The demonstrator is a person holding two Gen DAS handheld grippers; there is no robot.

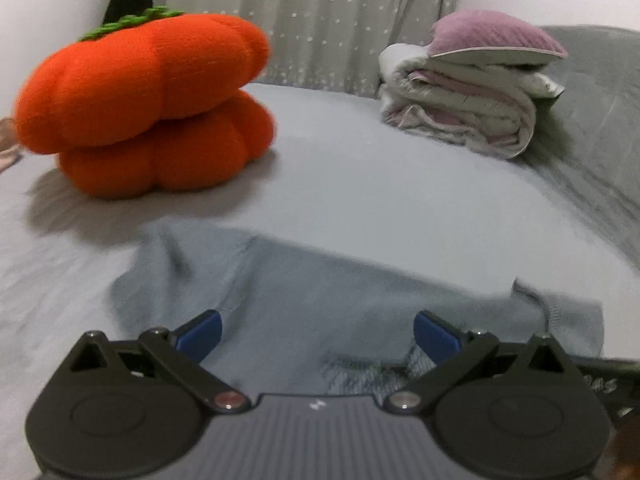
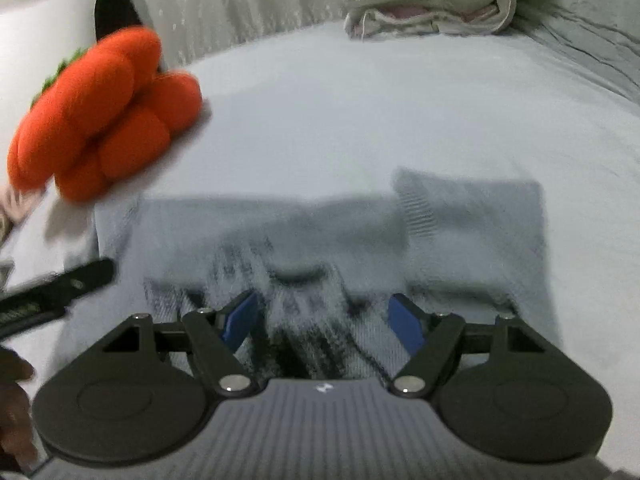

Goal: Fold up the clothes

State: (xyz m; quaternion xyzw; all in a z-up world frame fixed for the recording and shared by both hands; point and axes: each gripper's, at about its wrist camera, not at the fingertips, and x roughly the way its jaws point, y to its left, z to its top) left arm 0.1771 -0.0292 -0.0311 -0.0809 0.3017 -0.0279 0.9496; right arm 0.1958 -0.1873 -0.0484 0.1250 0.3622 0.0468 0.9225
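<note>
A grey knit sweater (image 1: 320, 300) lies partly folded on a pale grey bedsheet (image 1: 360, 168), directly under both tools. The left gripper (image 1: 318, 334) hovers over it with its blue-padded fingers (image 1: 200, 330) spread wide and nothing between them. The right gripper (image 2: 320, 322) is likewise released, its blue pads (image 2: 404, 324) apart above a patch of the sweater (image 2: 280, 232) that carries a dark pattern; motion blur smears that pattern, so its design cannot be read. In the right wrist view a ribbed hem or cuff (image 2: 416, 208) of the sweater shows at the far right corner of the folded shape, and a black part of the other tool (image 2: 56, 284) reaches in from the left, with a bit of a hand (image 2: 12, 408) at the lower left edge.

Two stacked orange pumpkin cushions (image 1: 148, 108) sit at the far left, near the sweater's far left corner but not touching it. A folded quilt stack (image 1: 460, 112) topped by a mauve pillow (image 1: 496, 36) stands at the far right, well apart from the sweater. A star-dotted grey curtain (image 1: 312, 20) closes off the back, and rumpled grey bedding (image 1: 600, 120) rises along the right edge.

Between the cushions and the quilt stack the sheet is flat and open beyond the sweater's far edge.
</note>
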